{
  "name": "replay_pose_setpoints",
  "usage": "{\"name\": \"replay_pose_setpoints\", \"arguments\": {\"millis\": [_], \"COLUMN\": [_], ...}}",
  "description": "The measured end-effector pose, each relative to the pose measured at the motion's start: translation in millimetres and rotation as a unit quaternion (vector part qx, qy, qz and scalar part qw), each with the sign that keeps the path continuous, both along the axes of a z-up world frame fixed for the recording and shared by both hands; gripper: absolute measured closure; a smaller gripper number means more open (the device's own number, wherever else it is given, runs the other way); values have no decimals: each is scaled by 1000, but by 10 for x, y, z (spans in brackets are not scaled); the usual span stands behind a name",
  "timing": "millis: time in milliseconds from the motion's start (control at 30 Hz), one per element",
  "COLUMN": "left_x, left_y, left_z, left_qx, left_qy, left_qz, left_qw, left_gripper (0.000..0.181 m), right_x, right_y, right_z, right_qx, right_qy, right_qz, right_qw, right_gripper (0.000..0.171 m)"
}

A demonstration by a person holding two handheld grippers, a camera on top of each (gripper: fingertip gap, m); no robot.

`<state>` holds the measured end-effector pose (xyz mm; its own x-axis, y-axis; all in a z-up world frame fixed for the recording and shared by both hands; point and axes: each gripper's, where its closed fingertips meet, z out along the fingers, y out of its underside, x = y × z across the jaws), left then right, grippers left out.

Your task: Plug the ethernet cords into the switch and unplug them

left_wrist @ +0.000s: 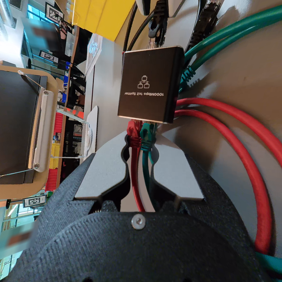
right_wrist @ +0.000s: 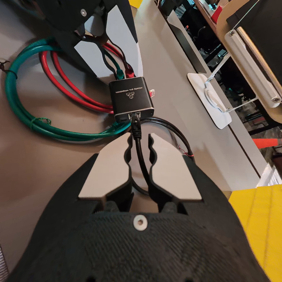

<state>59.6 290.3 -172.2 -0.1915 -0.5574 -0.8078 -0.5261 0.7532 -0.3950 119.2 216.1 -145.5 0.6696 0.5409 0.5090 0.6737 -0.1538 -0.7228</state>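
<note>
The black switch box (left_wrist: 150, 85) lies on the grey table (left_wrist: 228, 137). A red plug (left_wrist: 134, 134) and a green plug (left_wrist: 146, 137) sit side by side in its near ports. My left gripper (left_wrist: 142, 135) is closed around both boots, which touch its fingers. In the right wrist view a black plug (right_wrist: 135, 123) sits in the switch's (right_wrist: 131, 96) facing port. My right gripper (right_wrist: 140, 134) is open, and the black cord (right_wrist: 141, 158) runs loose between its fingers. The left gripper (right_wrist: 122, 74) shows at the far side.
Coiled red cord (right_wrist: 64, 82) and green cord (right_wrist: 19, 106) lie beside the switch, with a loose red plug (right_wrist: 152, 93) and a loose green plug (left_wrist: 187, 76). A white plate with a clear stand (right_wrist: 213, 106) is near the table edge. A yellow object (right_wrist: 259, 221) is at the right.
</note>
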Motion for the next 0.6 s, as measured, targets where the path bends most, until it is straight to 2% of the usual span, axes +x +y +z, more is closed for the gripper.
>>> {"name": "replay_pose_setpoints", "arguments": {"millis": [133,400,600], "left_x": [9,20,20], "left_y": [-35,-79,-87], "left_z": [-15,-23,-48], "left_qx": [-1,-13,-20], "left_qy": [4,4,20], "left_qz": [-9,-16,-4], "left_qw": [1000,1000,1000], "left_gripper": [157,158,158], "right_x": [-35,-83,-68], "right_y": [-18,-37,-36], "right_z": [-41,-34,-58], "right_qx": [-4,-16,-21], "right_qy": [-17,8,-7], "right_qz": [9,21,15], "right_qw": [1000,1000,1000], "right_gripper": [159,160,160]}}
